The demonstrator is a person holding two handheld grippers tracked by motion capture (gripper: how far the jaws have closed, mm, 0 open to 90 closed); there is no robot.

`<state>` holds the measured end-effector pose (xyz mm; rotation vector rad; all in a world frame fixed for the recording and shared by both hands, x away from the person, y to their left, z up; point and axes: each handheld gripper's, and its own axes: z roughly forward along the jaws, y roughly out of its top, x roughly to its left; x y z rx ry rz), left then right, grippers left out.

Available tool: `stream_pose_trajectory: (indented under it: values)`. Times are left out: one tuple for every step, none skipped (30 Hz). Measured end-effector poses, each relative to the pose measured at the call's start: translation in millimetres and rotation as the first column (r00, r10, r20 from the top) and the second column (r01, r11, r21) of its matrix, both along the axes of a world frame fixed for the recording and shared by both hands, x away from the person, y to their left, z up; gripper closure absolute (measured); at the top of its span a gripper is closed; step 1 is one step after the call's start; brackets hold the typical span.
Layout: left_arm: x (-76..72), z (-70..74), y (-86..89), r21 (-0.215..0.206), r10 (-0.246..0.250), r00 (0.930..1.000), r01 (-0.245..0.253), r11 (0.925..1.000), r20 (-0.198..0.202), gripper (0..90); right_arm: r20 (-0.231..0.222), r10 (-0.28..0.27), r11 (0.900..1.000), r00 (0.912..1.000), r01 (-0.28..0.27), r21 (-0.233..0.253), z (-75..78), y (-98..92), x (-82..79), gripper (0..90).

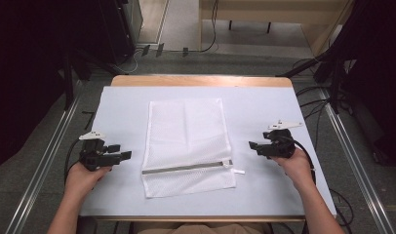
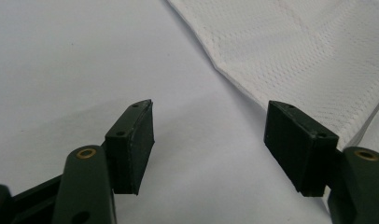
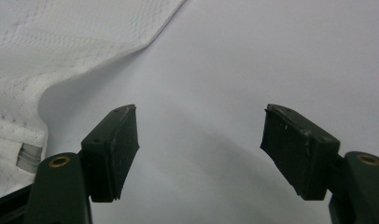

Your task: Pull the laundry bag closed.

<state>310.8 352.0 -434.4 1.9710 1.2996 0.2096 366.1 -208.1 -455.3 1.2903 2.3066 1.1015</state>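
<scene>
- Two grippers flank one item, a white mesh laundry bag (image 1: 186, 146), which lies flat at the middle of the table (image 1: 123, 105) on its pale cover.
- Left gripper (image 1: 119, 152): held low over the cover at the bag's left side, jaws released and empty, pointing toward the bag's left edge. In the left gripper view the bag's edge (image 2: 290, 56) lies ahead and to the right of the jaws, near but not touching.
- Mesh laundry bag: its long axis runs from the person toward the far edge of the table. A grey zipper band (image 1: 186, 168) crosses it near the person's end, and the white pull tab (image 1: 238, 171) pokes out at the bag's right edge.
- Right gripper (image 1: 254, 147): held low at the bag's right side, jaws likewise spread and holding nothing, pointing inward. In the right gripper view the bag's edge (image 3: 47, 60) lies ahead and to the left, with the zipper end (image 3: 28, 157) just beside the left jaw.
- Judgement: both grippers stand about equally close to their edges, but the right one is nearer the pull tab, so it is better placed for any move on the zipper.
</scene>
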Motion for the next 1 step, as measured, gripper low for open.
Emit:
stream_pose_trajectory:
  values:
    - [0.3,-0.6,-0.2,0.003,-0.001,1.0,0.001,1.0,0.001,33.0,-0.002,0.003,1.0,1.0,-0.003,-0.002,-0.4,0.2,0.1,27.9]
